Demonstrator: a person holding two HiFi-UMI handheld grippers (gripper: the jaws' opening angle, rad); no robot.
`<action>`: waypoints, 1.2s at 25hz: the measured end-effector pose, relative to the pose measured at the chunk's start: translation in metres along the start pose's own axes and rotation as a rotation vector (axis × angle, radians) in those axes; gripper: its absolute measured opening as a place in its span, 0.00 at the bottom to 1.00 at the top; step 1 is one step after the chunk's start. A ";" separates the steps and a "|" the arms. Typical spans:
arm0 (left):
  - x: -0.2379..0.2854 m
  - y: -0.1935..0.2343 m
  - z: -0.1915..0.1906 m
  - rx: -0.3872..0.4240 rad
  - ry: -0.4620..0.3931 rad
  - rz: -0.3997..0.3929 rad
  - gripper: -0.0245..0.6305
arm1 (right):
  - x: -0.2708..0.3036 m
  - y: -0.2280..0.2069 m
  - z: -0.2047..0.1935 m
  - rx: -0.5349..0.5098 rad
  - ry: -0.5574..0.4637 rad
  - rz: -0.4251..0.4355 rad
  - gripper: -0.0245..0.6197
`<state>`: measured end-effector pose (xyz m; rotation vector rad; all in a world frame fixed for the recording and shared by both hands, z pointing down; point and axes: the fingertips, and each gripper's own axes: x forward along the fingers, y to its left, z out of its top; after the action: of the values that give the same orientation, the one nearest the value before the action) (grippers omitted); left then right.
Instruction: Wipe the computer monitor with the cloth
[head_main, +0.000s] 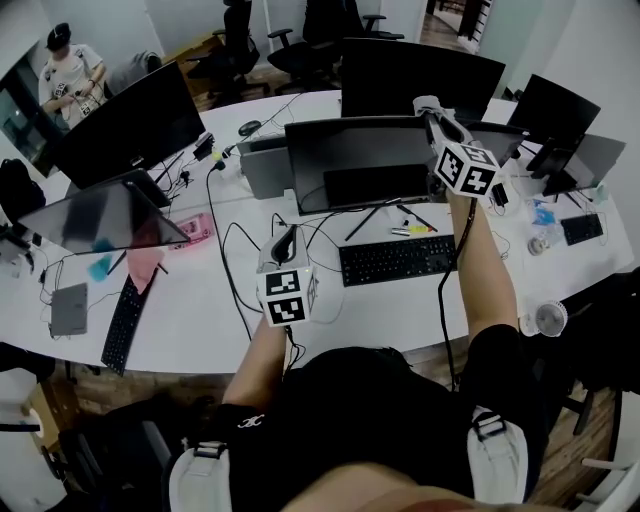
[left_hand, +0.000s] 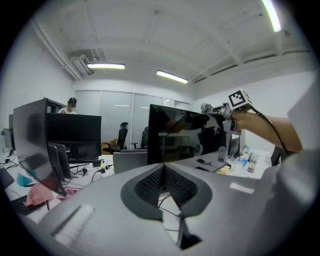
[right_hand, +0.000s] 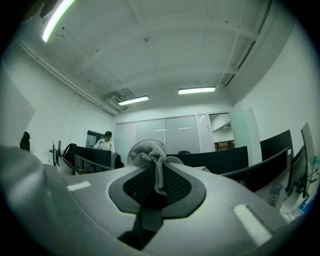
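The dark computer monitor stands at the middle of the white desk. My right gripper is raised to the monitor's top right edge and is shut on a grey cloth. In the right gripper view the cloth bunches up between the jaws of my right gripper. My left gripper hovers low over the desk in front of the monitor's left half, shut with nothing in it. In the left gripper view my left gripper faces the monitor, and the right gripper shows at its top corner.
A black keyboard and loose cables lie under the monitor. A tilted monitor, a pink cloth and a second keyboard are at the left. More monitors stand behind. A person stands far back left.
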<state>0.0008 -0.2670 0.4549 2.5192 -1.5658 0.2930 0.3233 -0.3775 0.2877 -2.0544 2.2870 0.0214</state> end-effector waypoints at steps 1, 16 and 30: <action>-0.002 0.005 -0.001 0.001 0.001 0.002 0.11 | 0.002 0.008 0.000 0.001 0.001 0.006 0.09; -0.023 0.077 -0.002 -0.023 -0.018 0.001 0.11 | 0.026 0.131 -0.006 -0.021 0.001 0.078 0.09; -0.030 0.112 -0.012 -0.024 -0.014 -0.002 0.11 | 0.042 0.235 -0.010 0.040 -0.014 0.195 0.09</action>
<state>-0.1133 -0.2870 0.4629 2.5098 -1.5631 0.2551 0.0849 -0.3943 0.2867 -1.7994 2.4485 0.0002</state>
